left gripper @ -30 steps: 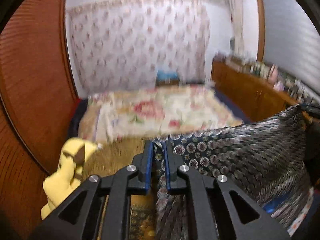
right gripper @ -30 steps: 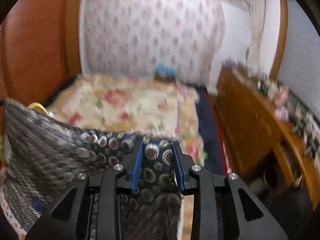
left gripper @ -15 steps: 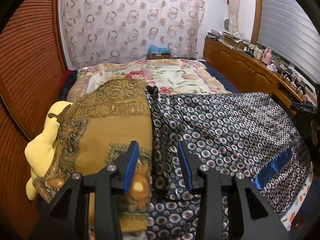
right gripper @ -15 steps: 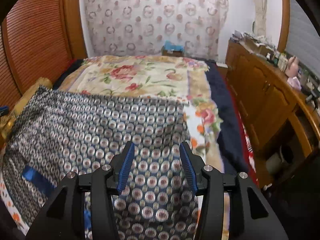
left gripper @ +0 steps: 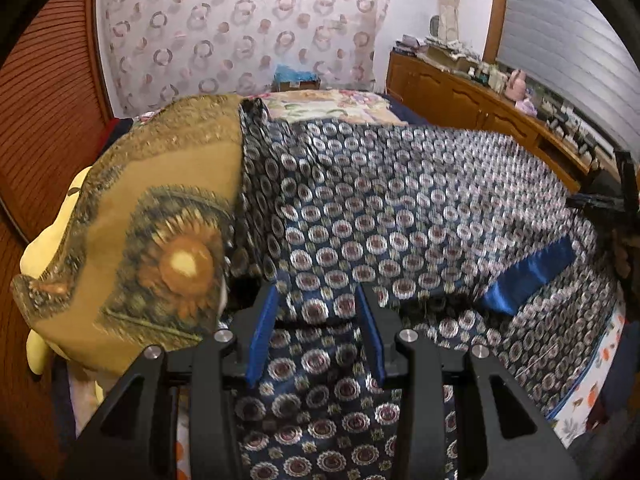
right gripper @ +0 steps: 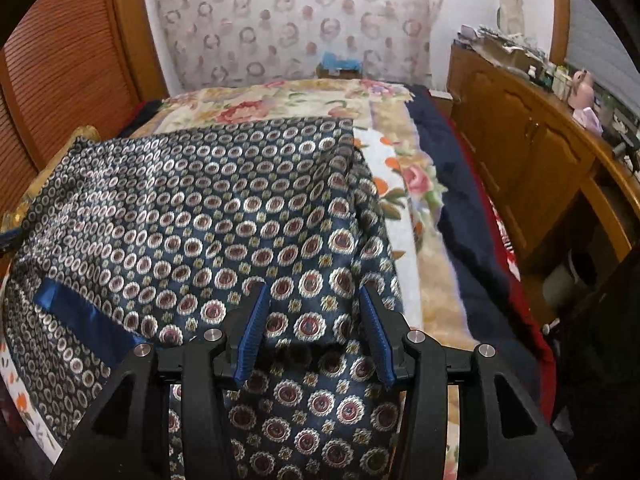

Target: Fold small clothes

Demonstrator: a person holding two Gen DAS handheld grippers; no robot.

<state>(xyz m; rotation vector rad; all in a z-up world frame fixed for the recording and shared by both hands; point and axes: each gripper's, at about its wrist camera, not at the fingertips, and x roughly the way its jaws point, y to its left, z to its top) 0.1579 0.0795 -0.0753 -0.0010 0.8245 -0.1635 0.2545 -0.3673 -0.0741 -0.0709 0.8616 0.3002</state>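
A navy garment (left gripper: 400, 220) with round medallions and a blue satin band (left gripper: 528, 276) lies spread on the bed. My left gripper (left gripper: 317, 296) hovers over its near left part, jaws apart, pads clear of the cloth below. In the right wrist view the same garment (right gripper: 200, 220) fills the left and centre, with its band (right gripper: 80, 312) at the lower left. My right gripper (right gripper: 314, 292) stands open over the garment's near right corner and grips nothing. A fold edge crosses under each gripper.
A mustard-gold patterned cloth (left gripper: 160, 220) lies left of the garment, partly over a yellow plush toy (left gripper: 36, 248). The floral bedspread (right gripper: 280, 100) stretches behind. A wooden cabinet (right gripper: 520, 140) with clutter on top runs along the right, and slatted wooden doors (left gripper: 40, 100) stand on the left.
Both grippers held the garment up a second ago, then opened and let it fall flat on the bed. Both have since sunk closer to the cloth.
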